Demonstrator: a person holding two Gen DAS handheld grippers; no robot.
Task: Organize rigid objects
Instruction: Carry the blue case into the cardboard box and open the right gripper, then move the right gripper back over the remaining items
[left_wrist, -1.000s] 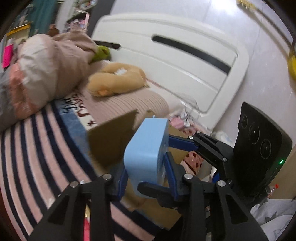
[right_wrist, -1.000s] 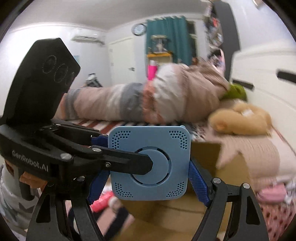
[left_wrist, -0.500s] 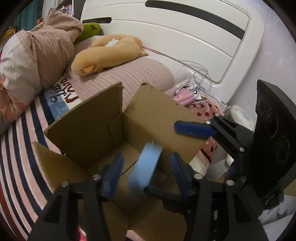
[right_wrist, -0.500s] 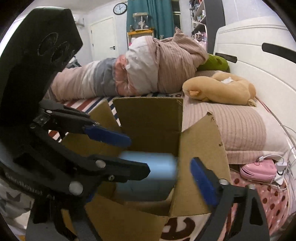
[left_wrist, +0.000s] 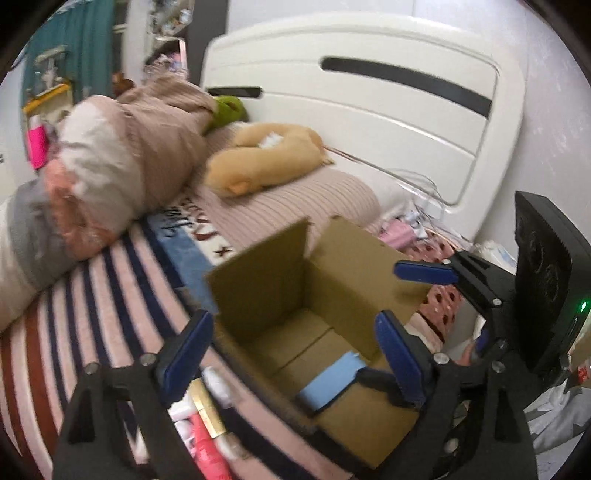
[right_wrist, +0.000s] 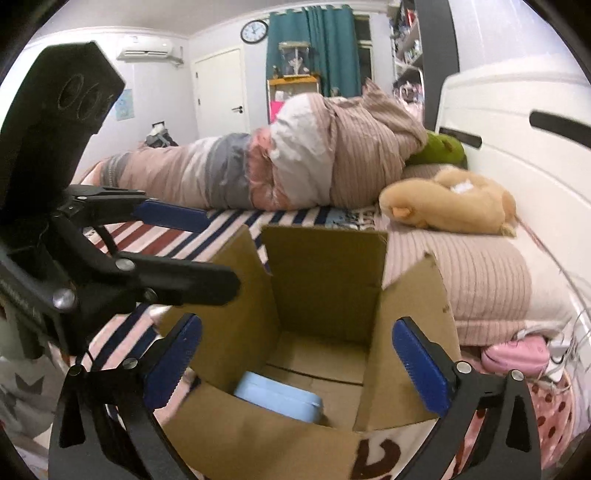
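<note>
An open cardboard box stands on the striped bed; it also shows in the right wrist view. A light blue square device lies flat on the box floor, also seen in the right wrist view. My left gripper is open and empty above the box's near edge. My right gripper is open and empty over the box opening. Each gripper appears in the other's view, the right one at the box's right side, the left one at its left.
A rolled quilt and a tan plush toy lie on the bed by the white headboard. Pink and white packets lie on the bed left of the box. A pink pouch and cables sit beside the pillow.
Both grippers held the blue device over the box a second ago. They opened, the device dropped, and it now lies on the box floor. Both grippers have drawn back a little.
</note>
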